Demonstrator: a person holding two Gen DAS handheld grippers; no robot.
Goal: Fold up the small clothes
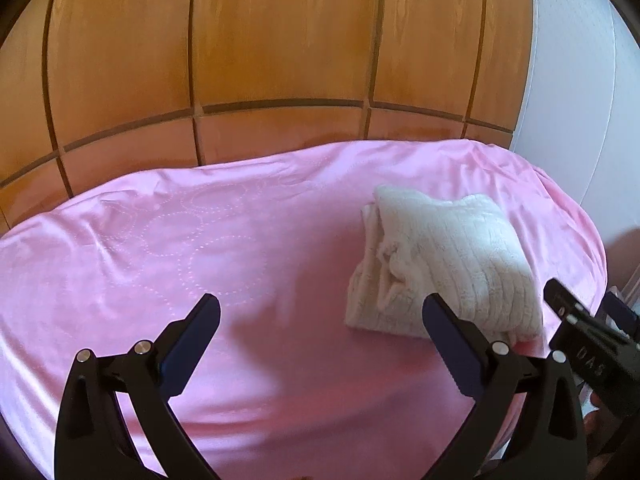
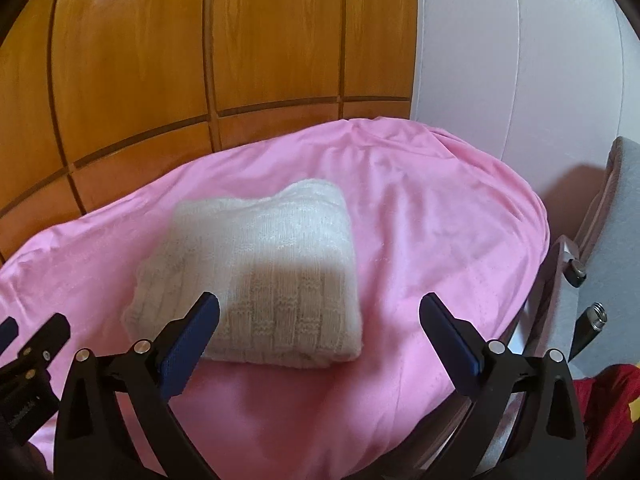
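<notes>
Left tongs (image 1: 320,312) stand wide, nothing btwn the pads, hovering over bare pink cover (image 1: 200,248) w/ the right-hand finger just overlapping the near edge of the garment in view; contact can't be told. To their right sits the cream knit garment (image 1: 444,264), folded into a compact thick block, lying flat on the pink-covered surface (desk or bed, can't tell which), toward its right side. Right tongs (image 2: 320,312) also wide and empty, just short of the block's near edge.

Judgement: the fold on this piece looks finished and let go; both tools are clear of it. Next move prob. calls for setting the block aside or fetching another item. A red cloth (image 2: 612,408) shows at far right, off the surface; reaching it needs the right tongs to swing that way.
</notes>
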